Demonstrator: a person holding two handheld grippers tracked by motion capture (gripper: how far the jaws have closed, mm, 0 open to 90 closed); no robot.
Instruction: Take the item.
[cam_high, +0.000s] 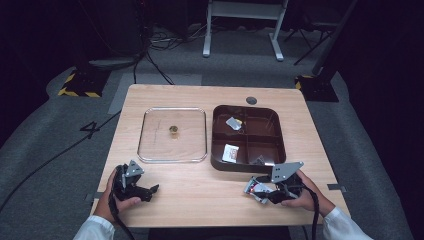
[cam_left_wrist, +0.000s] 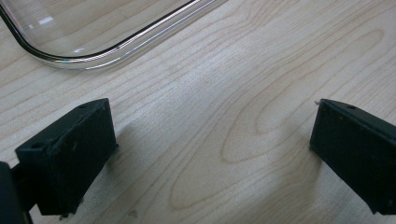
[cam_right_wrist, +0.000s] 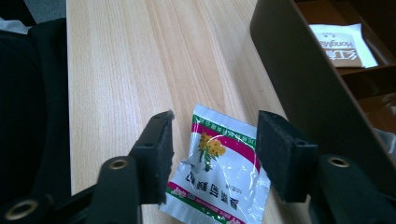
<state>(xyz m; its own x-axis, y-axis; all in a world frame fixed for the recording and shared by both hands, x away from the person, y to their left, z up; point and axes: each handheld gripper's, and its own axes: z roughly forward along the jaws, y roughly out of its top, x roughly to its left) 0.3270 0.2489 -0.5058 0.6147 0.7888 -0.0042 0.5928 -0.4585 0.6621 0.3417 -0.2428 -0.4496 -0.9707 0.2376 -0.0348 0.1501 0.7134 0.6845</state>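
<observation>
Tabletop (cam_high: 200, 190): light wood, with a clear tray and a brown box side by side on it.
Clear tray (cam_high: 172, 159): on the left, flat, with round corners. One small gold-brown thing (cam_high: 173, 131) sits near its middle; I cannot tell what it is.
Brown box (cam_high: 248, 167): on the right, just beside the clear tray, split into four parts.
Far-left part of the box: a small silver packet (cam_high: 233, 123).
Near-left part of the box: a white and brown packet (cam_high: 230, 153) with writing on it, lying flat.
Near-right part of the box: something small and dark (cam_high: 258, 160), too small to tell.
Tea packet (cam_right_wrist: 219, 177): shiny, white, with green and pink bands and yellow flowers. It lies flat on the tabletop, just in front of the brown box's near wall. In the right gripper view its long side runs from near to far, and the print is upside down.
Right gripper (cam_right_wrist: 214, 156): jaws spread apart, one on each side of the tea packet, not squeezing it.
Left gripper (cam_left_wrist: 212, 140): jaws wide apart over bare wood, holding nothing, near the clear tray's near corner.
</observation>
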